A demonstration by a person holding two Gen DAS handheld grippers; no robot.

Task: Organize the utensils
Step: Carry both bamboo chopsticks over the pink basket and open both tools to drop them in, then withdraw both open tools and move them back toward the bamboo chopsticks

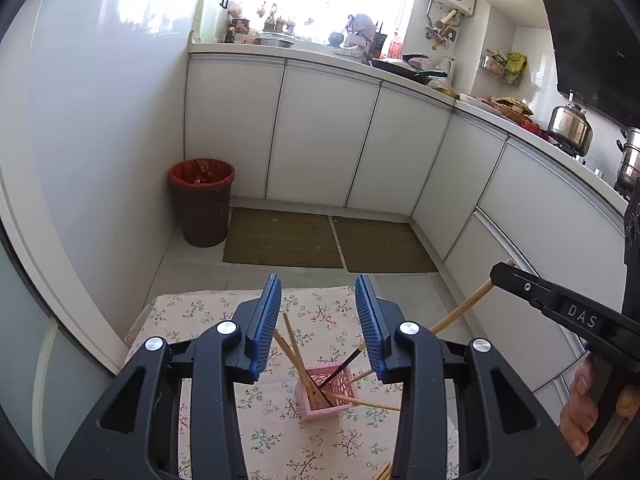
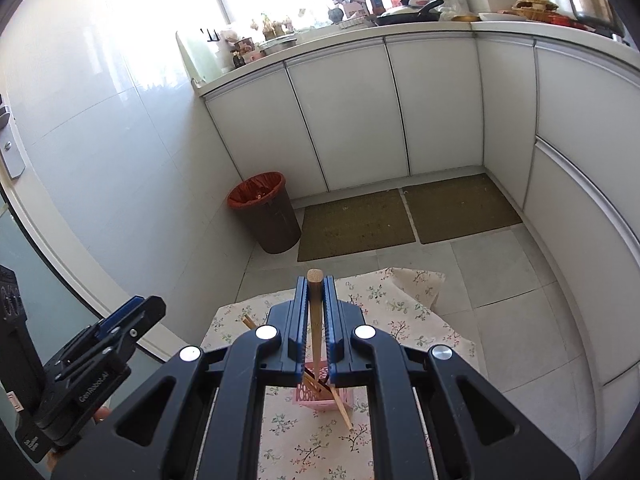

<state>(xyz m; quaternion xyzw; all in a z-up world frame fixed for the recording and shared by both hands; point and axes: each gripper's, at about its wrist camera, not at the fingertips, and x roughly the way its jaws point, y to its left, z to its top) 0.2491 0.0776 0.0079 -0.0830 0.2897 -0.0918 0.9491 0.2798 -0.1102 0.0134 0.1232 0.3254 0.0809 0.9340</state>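
A pink perforated holder (image 1: pixel 325 397) stands on the floral tablecloth (image 1: pixel 208 312) and holds several chopsticks (image 1: pixel 294 350), wooden and one dark. My left gripper (image 1: pixel 316 292) is open and empty above the holder, its blue pads apart. My right gripper (image 2: pixel 315 286) is shut on a wooden utensil handle (image 2: pixel 315 320), held upright above the holder (image 2: pixel 320 398). It also shows in the left wrist view (image 1: pixel 516 280), at the right, with the wooden handle (image 1: pixel 460 312) slanting down toward the holder.
A brown bin with a red liner (image 1: pixel 202 204) stands in the floor corner. Two green mats (image 1: pixel 328 244) lie before white cabinets (image 1: pixel 328 132). A loose chopstick (image 2: pixel 342 410) leans out of the holder. More chopstick ends (image 1: pixel 385 472) lie at the table's near edge.
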